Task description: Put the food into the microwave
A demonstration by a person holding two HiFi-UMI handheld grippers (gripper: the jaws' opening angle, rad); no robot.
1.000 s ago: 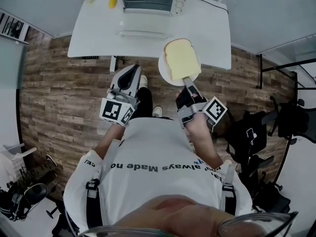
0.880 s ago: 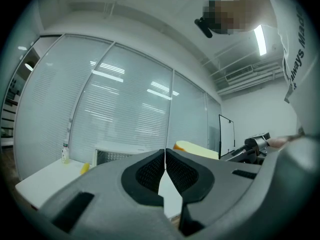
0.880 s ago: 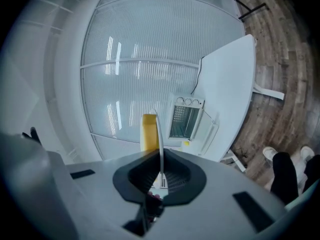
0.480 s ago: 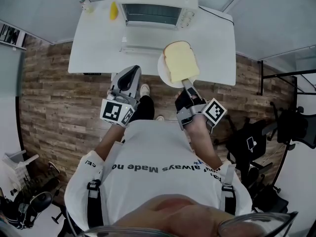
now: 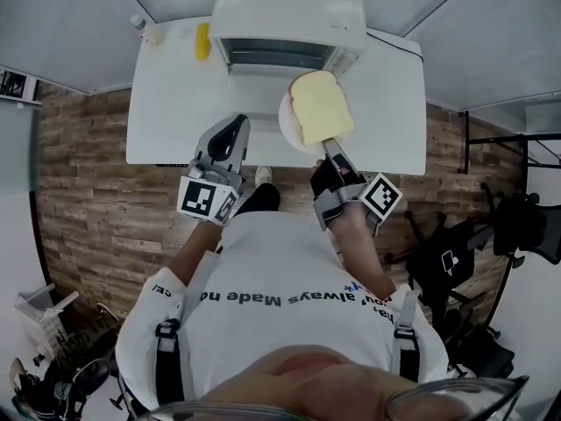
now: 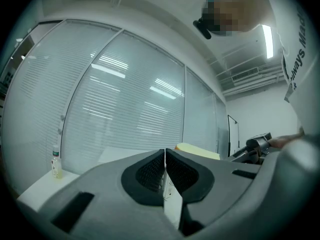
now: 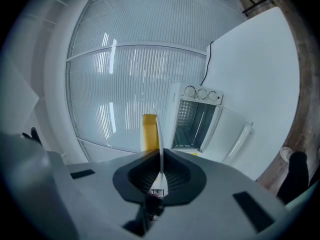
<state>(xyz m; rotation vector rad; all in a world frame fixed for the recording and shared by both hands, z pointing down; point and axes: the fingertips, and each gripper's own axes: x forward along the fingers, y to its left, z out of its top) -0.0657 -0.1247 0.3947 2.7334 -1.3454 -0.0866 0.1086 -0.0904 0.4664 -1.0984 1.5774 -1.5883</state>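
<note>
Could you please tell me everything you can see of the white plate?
The plate is round, thin and white; material unclear. The right claw is shut on its near rim, holding it about level in the air before the open oven. A slice of bread lies on top, covering most of it.

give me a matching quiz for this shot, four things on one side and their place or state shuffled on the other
Things:
1. plate
2. microwave
3. left hand-held gripper
4. bottle

Places or states:
a. door open
b. jaws shut, nothing between them
c. far left corner of the table
d. rim clamped in the right hand-held gripper, carrying bread

Pairs: 1-d, 2-a, 3-b, 4-c
</note>
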